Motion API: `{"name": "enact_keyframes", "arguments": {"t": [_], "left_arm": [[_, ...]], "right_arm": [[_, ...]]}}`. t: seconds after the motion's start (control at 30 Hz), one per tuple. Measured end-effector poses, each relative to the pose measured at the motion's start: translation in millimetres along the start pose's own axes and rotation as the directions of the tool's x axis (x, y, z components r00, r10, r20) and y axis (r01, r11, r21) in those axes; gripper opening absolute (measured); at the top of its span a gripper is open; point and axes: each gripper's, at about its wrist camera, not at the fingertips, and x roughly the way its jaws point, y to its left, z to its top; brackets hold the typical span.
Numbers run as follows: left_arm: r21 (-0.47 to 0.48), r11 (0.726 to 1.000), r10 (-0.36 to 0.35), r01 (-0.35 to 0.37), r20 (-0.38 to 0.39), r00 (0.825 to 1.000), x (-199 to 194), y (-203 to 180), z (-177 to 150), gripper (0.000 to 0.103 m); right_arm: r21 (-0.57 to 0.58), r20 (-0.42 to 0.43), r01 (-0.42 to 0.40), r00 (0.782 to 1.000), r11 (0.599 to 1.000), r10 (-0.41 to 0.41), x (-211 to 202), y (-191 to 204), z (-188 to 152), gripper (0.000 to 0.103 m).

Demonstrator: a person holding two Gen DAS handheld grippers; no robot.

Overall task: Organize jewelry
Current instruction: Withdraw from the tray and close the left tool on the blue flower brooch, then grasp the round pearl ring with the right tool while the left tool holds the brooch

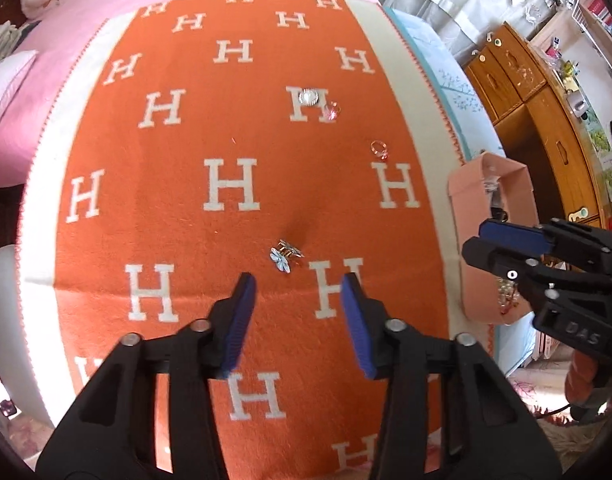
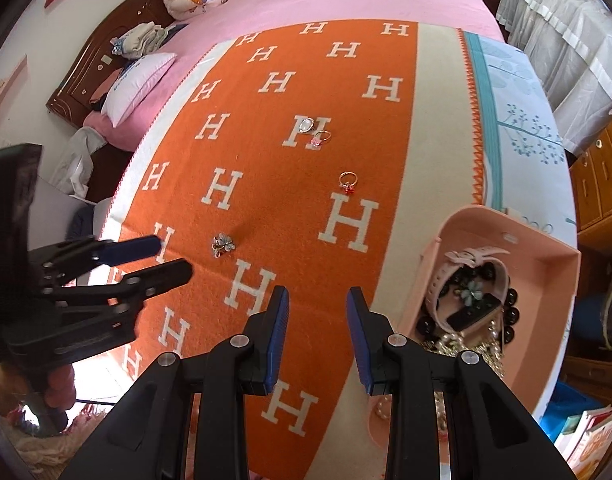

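Left wrist view: left gripper (image 1: 293, 292) wide open, empty, lined up just short of the flower brooch (image 1: 283, 256) mid-blanket (image 1: 185, 220), likely the next pick; pearl ring (image 1: 309, 98), pink-stone ring (image 1: 333, 111) and red-stone ring (image 1: 380, 149) lie farther up toward the blanket's right edge. Right wrist view: right gripper (image 2: 316, 320) also open and empty, hovering beside the pink tray (image 2: 546, 232) at the blanket's right edge, which already holds a watch (image 2: 472, 276) and beads, so it looks like the drop-off.
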Motion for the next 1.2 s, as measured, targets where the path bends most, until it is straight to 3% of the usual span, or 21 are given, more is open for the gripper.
{"name": "enact_keyframes", "arguments": {"t": [0.4,0.53,0.8,0.87,1.03,1.2], "left_arm": [[0.136,0.991,0.026,-0.02,-0.041,0.999,38,7,15,0.035],[0.206,0.979,0.026,-0.011,-0.067,0.997,48,4,18,0.027],[0.318,0.948,0.03,0.002,-0.095,0.995,60,1,24,0.025],[0.339,0.941,0.022,0.015,-0.105,0.994,62,-1,24,0.017],[0.356,0.934,-0.002,0.039,-0.103,0.995,64,-4,25,0.014],[0.322,0.945,-0.04,0.064,-0.08,0.996,62,-3,38,0.014]], "right_arm": [[0.004,-0.048,-0.024,0.999,1.0,0.024,33,12,7,0.03],[0.013,-0.055,-0.025,0.998,1.0,0.025,38,14,8,0.03],[0.05,-0.052,-0.021,0.998,0.999,0.024,46,12,15,0.03],[0.058,-0.051,-0.019,0.998,0.998,0.022,47,10,16,0.03],[0.081,-0.04,-0.015,0.999,0.997,0.018,52,7,30,0.03],[0.092,-0.023,-0.015,1.0,0.996,0.018,56,6,50,0.03]]}}
